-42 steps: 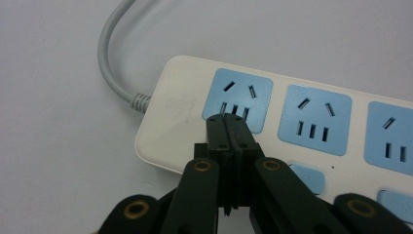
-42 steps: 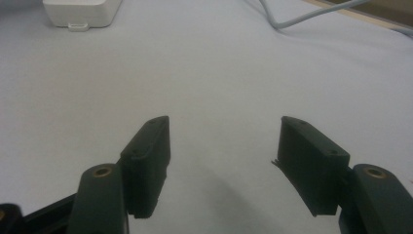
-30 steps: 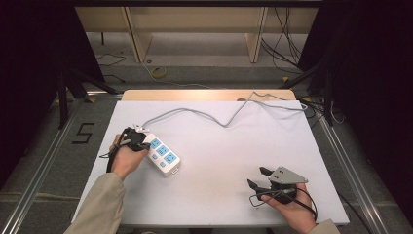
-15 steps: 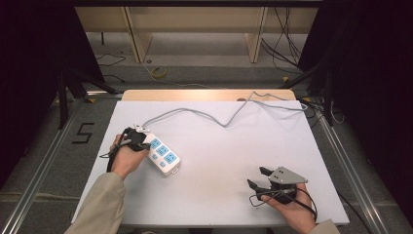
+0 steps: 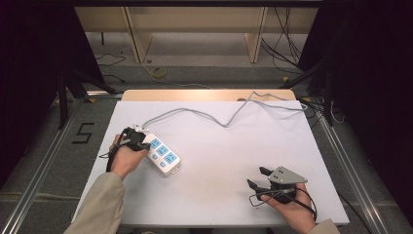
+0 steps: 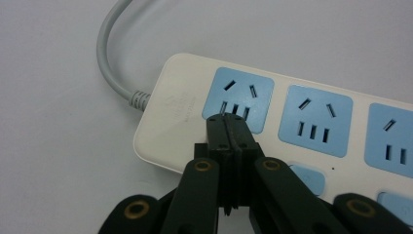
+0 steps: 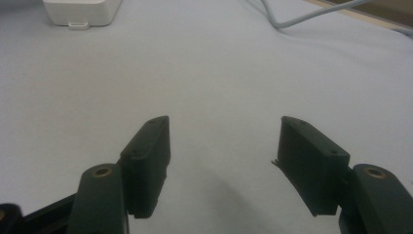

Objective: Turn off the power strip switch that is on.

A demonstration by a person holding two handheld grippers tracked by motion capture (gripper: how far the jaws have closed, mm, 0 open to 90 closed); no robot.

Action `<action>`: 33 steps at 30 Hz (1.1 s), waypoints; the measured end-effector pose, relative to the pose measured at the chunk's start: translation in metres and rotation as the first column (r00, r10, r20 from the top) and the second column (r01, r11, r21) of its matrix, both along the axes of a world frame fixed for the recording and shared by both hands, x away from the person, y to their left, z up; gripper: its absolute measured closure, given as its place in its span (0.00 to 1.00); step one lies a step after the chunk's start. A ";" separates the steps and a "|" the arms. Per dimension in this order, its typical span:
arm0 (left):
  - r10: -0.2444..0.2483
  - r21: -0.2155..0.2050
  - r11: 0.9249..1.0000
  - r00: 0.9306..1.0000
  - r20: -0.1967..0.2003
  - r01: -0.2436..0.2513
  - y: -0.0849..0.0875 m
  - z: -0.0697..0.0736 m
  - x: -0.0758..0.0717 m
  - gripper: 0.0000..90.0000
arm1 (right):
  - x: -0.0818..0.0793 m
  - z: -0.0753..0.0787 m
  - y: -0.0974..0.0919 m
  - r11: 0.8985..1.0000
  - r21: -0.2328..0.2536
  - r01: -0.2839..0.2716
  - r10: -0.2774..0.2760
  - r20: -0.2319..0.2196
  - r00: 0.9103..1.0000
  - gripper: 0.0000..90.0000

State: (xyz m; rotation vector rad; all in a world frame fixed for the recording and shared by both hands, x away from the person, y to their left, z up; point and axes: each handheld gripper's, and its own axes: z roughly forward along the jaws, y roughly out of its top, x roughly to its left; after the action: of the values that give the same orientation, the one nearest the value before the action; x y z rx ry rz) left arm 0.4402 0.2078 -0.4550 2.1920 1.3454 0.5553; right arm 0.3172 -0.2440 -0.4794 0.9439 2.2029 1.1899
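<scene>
Since my left fingers (image 6: 227, 127) were pinched shut, empty, on the power strip (image 6: 292, 122), I figured pressing straight down worked best. Right fingers (image 7: 224, 161) sat open over the desk (image 7: 204, 73).

Wide open room across the middle and near right of the flat white table top (image 5: 219, 185). Blocked at near left by the white plastic power strip with blue sockets (image 5: 163, 156). Crossed at the far side by its thin grey cable (image 5: 214, 118).
</scene>
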 end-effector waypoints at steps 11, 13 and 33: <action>0.000 -0.001 1.000 1.000 0.001 0.000 0.000 0.000 0.000 1.00 | 0.000 0.000 0.000 1.000 0.000 0.002 -0.002 -0.003 1.000 0.42; 0.006 -0.013 1.000 1.000 0.004 -0.006 0.000 0.000 0.000 1.00 | 0.000 0.000 0.000 1.000 0.001 0.002 -0.002 -0.003 1.000 0.42; 0.005 -0.017 1.000 1.000 0.002 -0.005 0.001 0.000 0.001 1.00 | 0.001 0.000 0.000 1.000 0.001 0.001 -0.001 -0.002 1.000 0.42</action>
State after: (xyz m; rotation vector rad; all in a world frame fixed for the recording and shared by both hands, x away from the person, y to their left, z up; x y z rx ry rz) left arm 0.4407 0.2088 -0.4552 2.1746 1.3502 0.5460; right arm 0.3178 -0.2439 -0.4796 0.9477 2.2032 1.1903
